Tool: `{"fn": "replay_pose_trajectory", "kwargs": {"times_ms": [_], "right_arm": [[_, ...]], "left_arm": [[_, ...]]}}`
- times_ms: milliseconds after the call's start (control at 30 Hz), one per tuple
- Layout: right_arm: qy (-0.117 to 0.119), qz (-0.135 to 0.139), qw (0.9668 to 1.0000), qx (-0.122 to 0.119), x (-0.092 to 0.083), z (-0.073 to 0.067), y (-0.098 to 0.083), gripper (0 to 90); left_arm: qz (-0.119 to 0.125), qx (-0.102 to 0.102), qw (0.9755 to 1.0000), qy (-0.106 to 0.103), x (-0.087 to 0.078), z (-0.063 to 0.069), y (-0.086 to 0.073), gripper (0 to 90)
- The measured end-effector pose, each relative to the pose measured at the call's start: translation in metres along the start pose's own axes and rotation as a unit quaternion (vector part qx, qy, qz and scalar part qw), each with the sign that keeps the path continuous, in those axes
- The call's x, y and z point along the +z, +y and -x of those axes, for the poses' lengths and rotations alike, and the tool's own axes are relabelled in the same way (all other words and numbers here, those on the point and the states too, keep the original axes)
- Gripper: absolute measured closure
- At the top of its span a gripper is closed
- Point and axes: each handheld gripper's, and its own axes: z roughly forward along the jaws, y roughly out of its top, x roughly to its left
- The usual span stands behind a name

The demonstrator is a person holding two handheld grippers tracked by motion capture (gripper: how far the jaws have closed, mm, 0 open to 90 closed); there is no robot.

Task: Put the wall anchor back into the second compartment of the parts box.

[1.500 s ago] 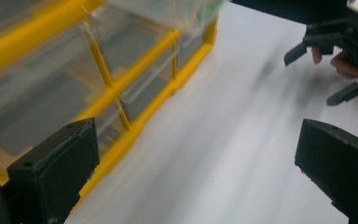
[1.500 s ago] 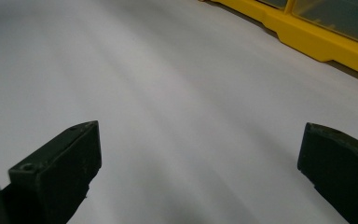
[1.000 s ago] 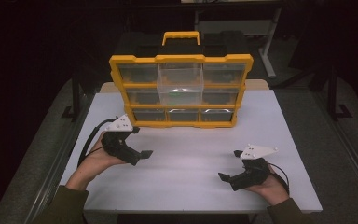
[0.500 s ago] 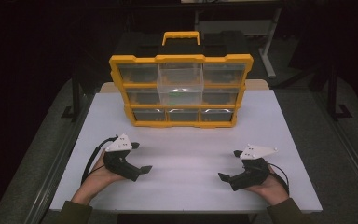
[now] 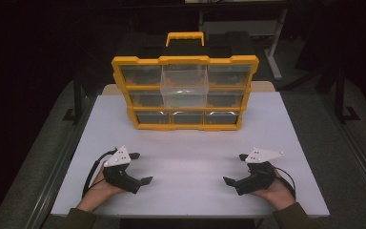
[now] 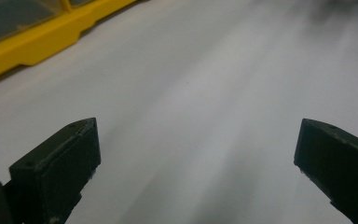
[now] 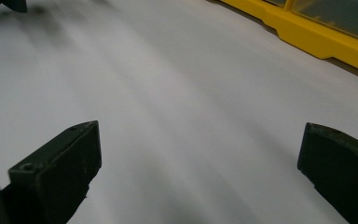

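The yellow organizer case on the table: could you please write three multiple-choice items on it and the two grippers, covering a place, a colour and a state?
1. Where does the organizer case stand?
A. Far side of the table
B. Near edge
C. On the floor

2. What colour is its frame?
A. Blue
B. Yellow
C. Red

3. How do the jaws of the left gripper and right gripper stand?
A. Both shut
B. One shut on the case
C. Both open and empty

Answers: 1 A, it stands beyond both grippers; 2 B, yellow rims show around the clear drawers; 3 C, bare table lies between each pair of jaws.
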Motion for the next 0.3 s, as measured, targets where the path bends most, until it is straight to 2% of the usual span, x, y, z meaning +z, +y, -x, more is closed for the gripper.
{"fn": "replay_pose_trajectory", "kwargs": {"times_ms": [67, 300], "right_arm": [[0.000, 0.000, 1.0000, 0.001, 0.0004, -0.0003, -0.0004, 0.0], [0.001, -0.005, 1.0000, -0.003, 0.0007, -0.0002, -0.0018, 0.0]], "left_arm": [[-0.008, 0.006, 0.9999, 0.004, 0.0010, -0.0003, -0.0011, 0.2], [-0.010, -0.006, 0.9999, -0.002, 0.0027, -0.0030, -0.0040, 0.2]]}}
